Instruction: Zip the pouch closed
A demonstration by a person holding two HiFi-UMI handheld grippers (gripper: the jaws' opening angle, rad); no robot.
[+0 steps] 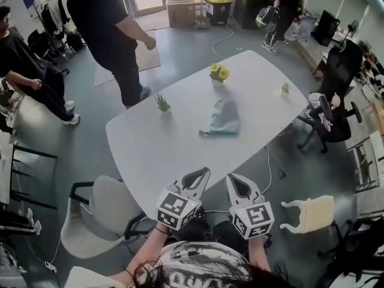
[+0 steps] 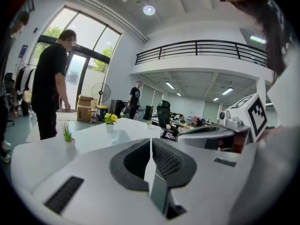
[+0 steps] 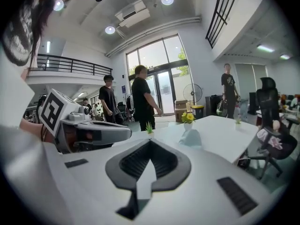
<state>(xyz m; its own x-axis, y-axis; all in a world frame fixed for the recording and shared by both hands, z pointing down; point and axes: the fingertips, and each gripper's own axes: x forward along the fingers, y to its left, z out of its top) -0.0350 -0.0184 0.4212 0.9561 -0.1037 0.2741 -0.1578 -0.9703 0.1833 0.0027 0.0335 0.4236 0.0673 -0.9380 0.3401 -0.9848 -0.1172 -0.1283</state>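
A pale teal pouch (image 1: 223,119) lies flat near the middle of the white table (image 1: 156,149), far ahead of both grippers. My left gripper (image 1: 204,171) and right gripper (image 1: 231,177) hover side by side over the table's near edge. Both are shut with nothing between the jaws. In the left gripper view the pouch (image 2: 121,136) shows small beyond the shut left gripper (image 2: 151,139). The right gripper view has the pouch (image 3: 192,137) up and to the right of the shut right gripper (image 3: 150,141).
A yellow flower pot (image 1: 218,72) stands behind the pouch, a small green plant (image 1: 162,104) to its left, and another tiny plant (image 1: 285,88) at the right edge. A grey chair (image 1: 99,212) is at the near left, a black office chair (image 1: 336,89) at the right. People (image 1: 114,35) stand beyond the table.
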